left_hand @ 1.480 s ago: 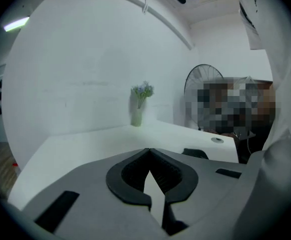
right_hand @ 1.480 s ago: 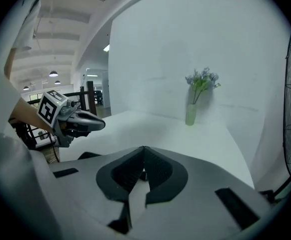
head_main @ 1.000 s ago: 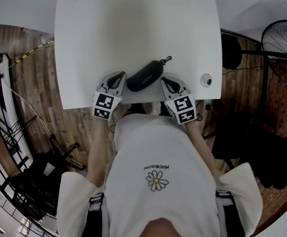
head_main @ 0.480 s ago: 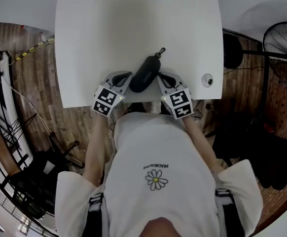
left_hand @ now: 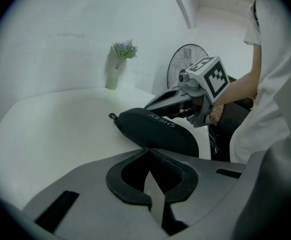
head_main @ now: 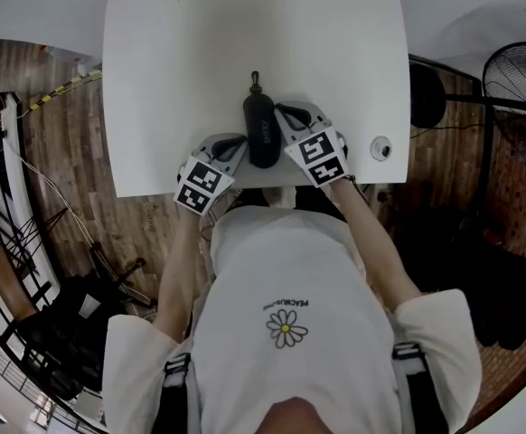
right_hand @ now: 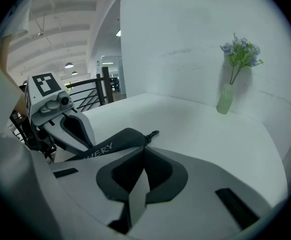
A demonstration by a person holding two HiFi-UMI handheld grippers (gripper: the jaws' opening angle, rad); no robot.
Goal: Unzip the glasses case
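The left gripper (head_main: 233, 143) is sitting at 8 o'clock of the case, jaws pressed together, empty. The black oblong glasses case (head_main: 261, 134) is lying closed near the table's (head_main: 182, 61) front edge, its clip (head_main: 255, 83) pointing to 12 o'clock. The right gripper (head_main: 284, 112), at 2 o'clock, is pinching nothing.

- Indoor workroom or studio: bare white table (head_main: 154, 80) on a wood-plank floor (head_main: 64, 143), with a plain white wall (right_hand: 185, 34) behind its far edge.
- Pedestal fan (head_main: 519, 72) stands off the table's right edge.
- Flower vase (right_hand: 225, 98) sits at the far edge; ceiling lights (right_hand: 69, 65) and railing (right_hand: 93, 96) lie beyond.

The left hand-held gripper (left_hand: 148, 151), jaws together and empty, faces the black glasses case (left_hand: 158, 131) on the white table (left_hand: 55, 129).
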